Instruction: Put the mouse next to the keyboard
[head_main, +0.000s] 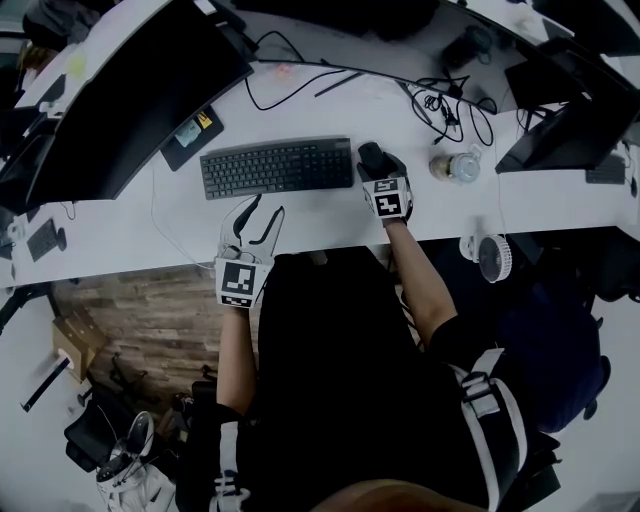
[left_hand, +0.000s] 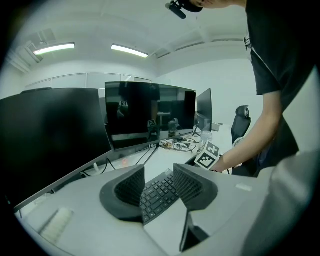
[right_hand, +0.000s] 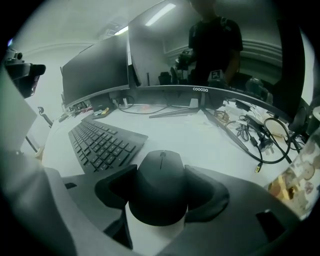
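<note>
While it sits on the white desk (head_main: 330, 215) just to the right of the flat black keyboard (head_main: 277, 167), the matte black, dome-backed computer mouse (right_hand: 160, 187) is separated from the keys by a narrow strip of bare desk. A thin scroll wheel is set in a seam down its nose, which points away from the person toward the screens.

Farther right on the desk stands a clear plastic container (head_main: 455, 167). It holds something pale and yellowish-brown, but I cannot make out what. Behind it lies a tangle of black cables (head_main: 450, 105). A large curved black monitor (head_main: 130, 95) stands at the far left.

The right gripper (head_main: 374, 168) is closed on the mouse, with one dark ribbed pad against each flank and the mouse's rear between the jaws. The bare right forearm reaches straight forward from the body over the front edge of the desk. The marker cube sits just behind the mouse.

The left gripper (left_hand: 159, 174) is at the near edge of the desk in front of the keyboard and aims at it. Its jaws are spread and hold nothing, and only the keys show through the gap. The left forearm is raised from the person's side, well apart from the right one.
</note>
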